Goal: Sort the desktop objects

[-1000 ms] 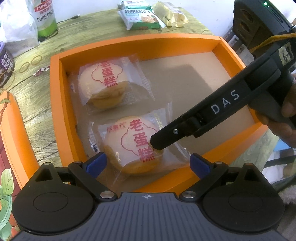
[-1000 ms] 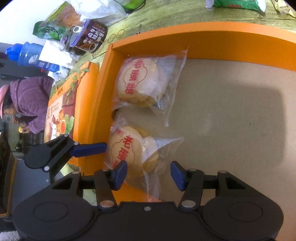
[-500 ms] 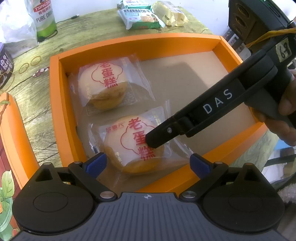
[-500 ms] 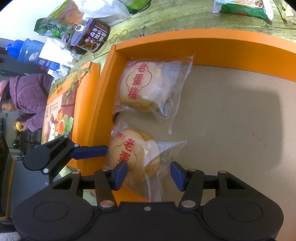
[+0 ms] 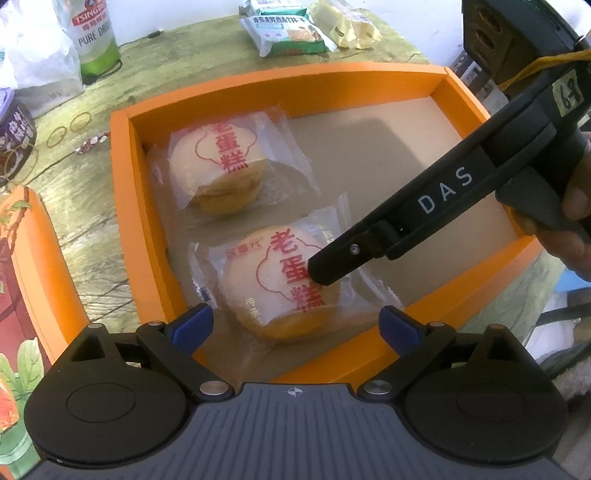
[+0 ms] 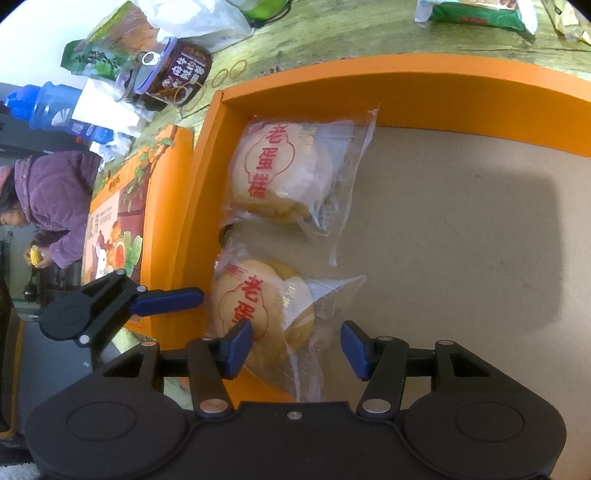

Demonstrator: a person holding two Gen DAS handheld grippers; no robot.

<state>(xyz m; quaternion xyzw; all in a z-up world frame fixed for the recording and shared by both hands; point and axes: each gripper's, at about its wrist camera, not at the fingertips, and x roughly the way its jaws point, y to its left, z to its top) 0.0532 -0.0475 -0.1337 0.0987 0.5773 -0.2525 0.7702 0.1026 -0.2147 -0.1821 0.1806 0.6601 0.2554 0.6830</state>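
Little changed over last second: both your hands steady, near cake packet (image 5: 273, 280) nudged only slightly on box floor. Right gripper (image 6: 295, 343) half-parted, straddling that packet, no squeeze visible (reads as released). Left gripper (image 5: 295, 325) spread wide, empty, hovering over orange box (image 5: 122, 192). Far cake packet (image 5: 214, 173) beside it against left wall. Judgement: second cake placed; retract next. Wooden table (image 5: 184, 66) cluttered: biscuit packs (image 5: 288, 33), can (image 5: 94, 40). Person in purple jacket (image 6: 48, 199) beyond.
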